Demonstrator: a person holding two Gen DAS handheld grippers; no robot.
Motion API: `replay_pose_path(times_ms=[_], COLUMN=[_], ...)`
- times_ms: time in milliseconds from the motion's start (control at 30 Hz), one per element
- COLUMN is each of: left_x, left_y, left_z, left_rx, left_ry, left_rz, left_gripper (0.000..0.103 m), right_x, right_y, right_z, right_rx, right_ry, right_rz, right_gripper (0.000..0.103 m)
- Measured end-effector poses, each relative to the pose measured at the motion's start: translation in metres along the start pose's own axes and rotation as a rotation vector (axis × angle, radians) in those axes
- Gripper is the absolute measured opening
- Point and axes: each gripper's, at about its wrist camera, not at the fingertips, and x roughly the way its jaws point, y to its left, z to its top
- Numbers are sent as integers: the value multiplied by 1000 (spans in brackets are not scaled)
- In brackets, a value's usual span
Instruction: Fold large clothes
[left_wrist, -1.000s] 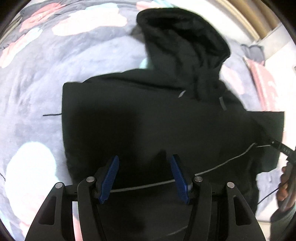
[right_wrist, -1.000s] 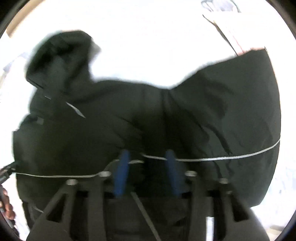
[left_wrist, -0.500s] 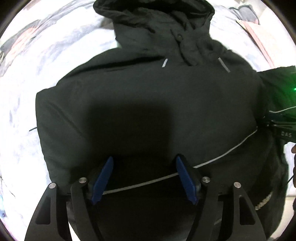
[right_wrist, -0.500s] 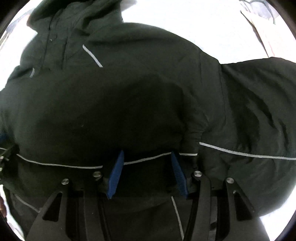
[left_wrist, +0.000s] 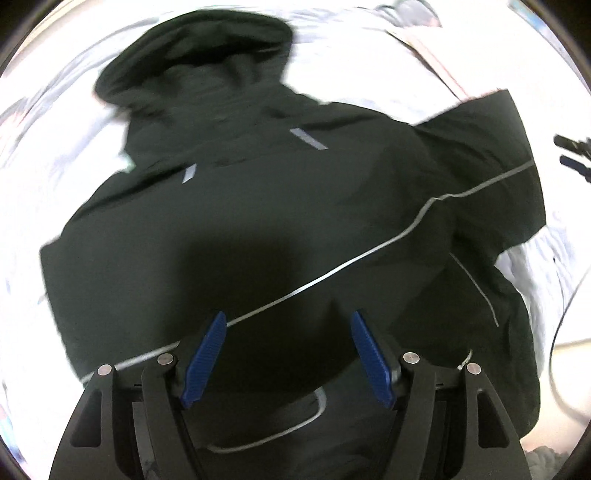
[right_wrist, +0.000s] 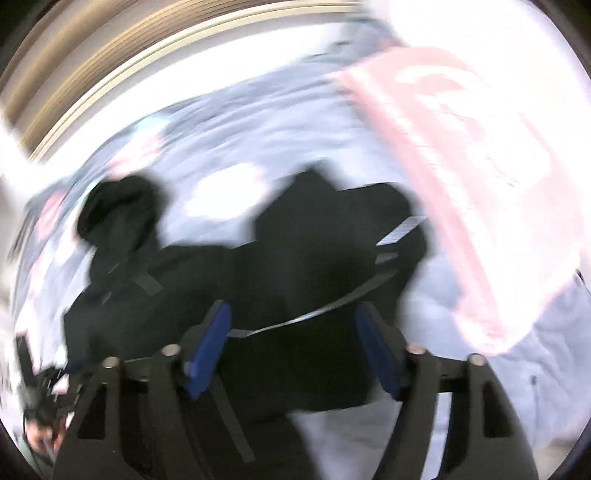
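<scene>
Pale patterned bedding (left_wrist: 369, 59) is lying under a black hooded jacket (left_wrist: 258, 206) spread flat. Left hand-held gripper (left_wrist: 288, 354) is hovering above it, jaws apart; right hand-held gripper (right_wrist: 295, 354) has just been opening, nothing between its jaws.

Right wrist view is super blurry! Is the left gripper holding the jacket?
Observer: No. In the left wrist view the left gripper is open. Its jaws have just been opening, and the jacket lies spread under it, not pinched.
Operator: Does the jacket have shiny bits I can't see?
Observer: Yes. The left wrist view shows a curved grey line on the jacket, between the gripper's fingers. Your view doesn't show it.
</scene>
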Motion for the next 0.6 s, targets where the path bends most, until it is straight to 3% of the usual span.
replay_pose_path(times_ms=[133, 267, 600], left_x=[12, 24, 67], left_y=[-27, -45, -56], left_z=[18, 38, 64], left_rx=[66, 120, 158], left_ry=[8, 18, 67], left_rz=[2, -3, -36], left_gripper=[71, 71, 71], right_x=[35, 110, 215], right_y=[-73, -120, -132], right_z=[25, 40, 46], right_rx=[126, 249, 303], right_ry=[17, 110, 207], right_rz=[-48, 11, 95], right_gripper=[75, 74, 74])
